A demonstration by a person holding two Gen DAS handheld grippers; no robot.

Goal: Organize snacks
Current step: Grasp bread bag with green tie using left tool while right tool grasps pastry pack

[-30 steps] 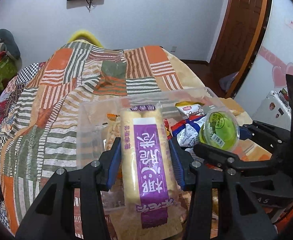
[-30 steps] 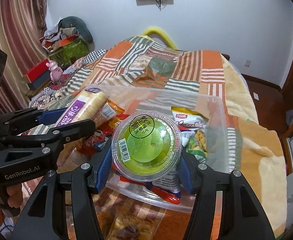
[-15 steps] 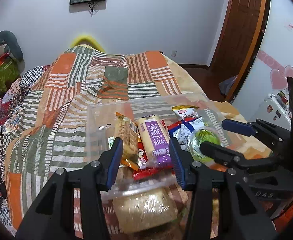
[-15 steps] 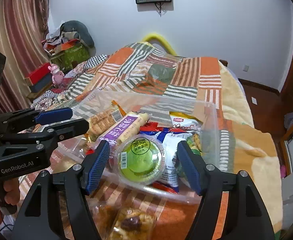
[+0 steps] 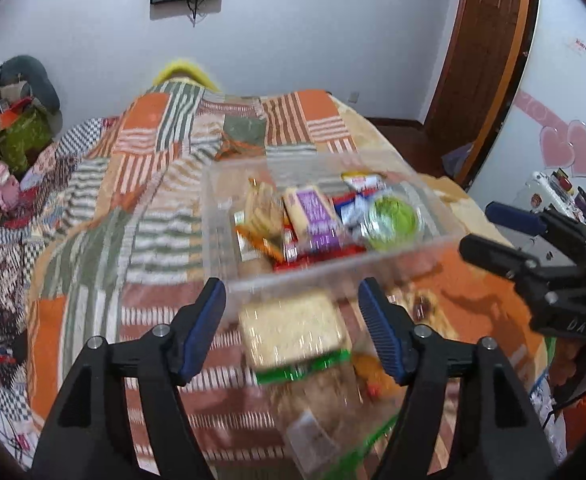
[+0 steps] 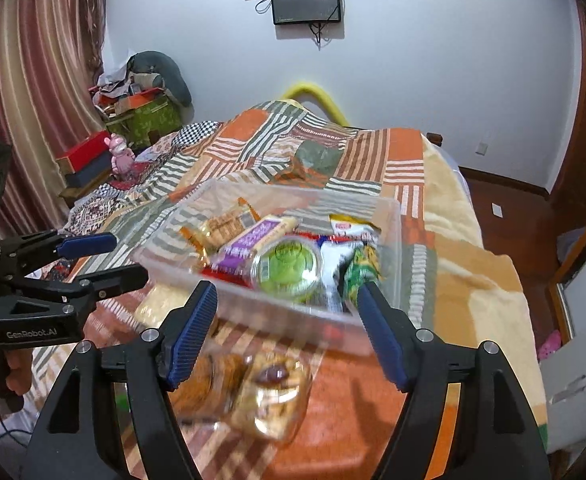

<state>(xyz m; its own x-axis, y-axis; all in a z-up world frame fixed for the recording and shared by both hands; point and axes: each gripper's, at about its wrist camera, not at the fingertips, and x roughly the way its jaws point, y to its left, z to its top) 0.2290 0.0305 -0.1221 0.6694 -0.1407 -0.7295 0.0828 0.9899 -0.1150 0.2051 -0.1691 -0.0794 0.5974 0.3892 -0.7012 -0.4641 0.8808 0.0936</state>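
Inside the clear bin (image 5: pixel 445 240) at twelve o'clock lie the purple-labelled roll (image 5: pixel 313 218) and green jelly cup (image 5: pixel 393 222), while the left gripper (image 5: pixel 293 328) and right gripper (image 6: pixel 289 320) are both opening, empty.

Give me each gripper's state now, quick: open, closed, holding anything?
Left gripper: jaws opening, nothing between the pads; purple-wrapped snack lies in the clear bin.
Right gripper: jaws opening, empty; green jelly cup sits in the bin.

A clear plastic bin (image 5: pixel 333 276) on the bed holds a purple-labelled cracker pack (image 5: pixel 313 216) beside a green jelly cup (image 5: pixel 393 220).
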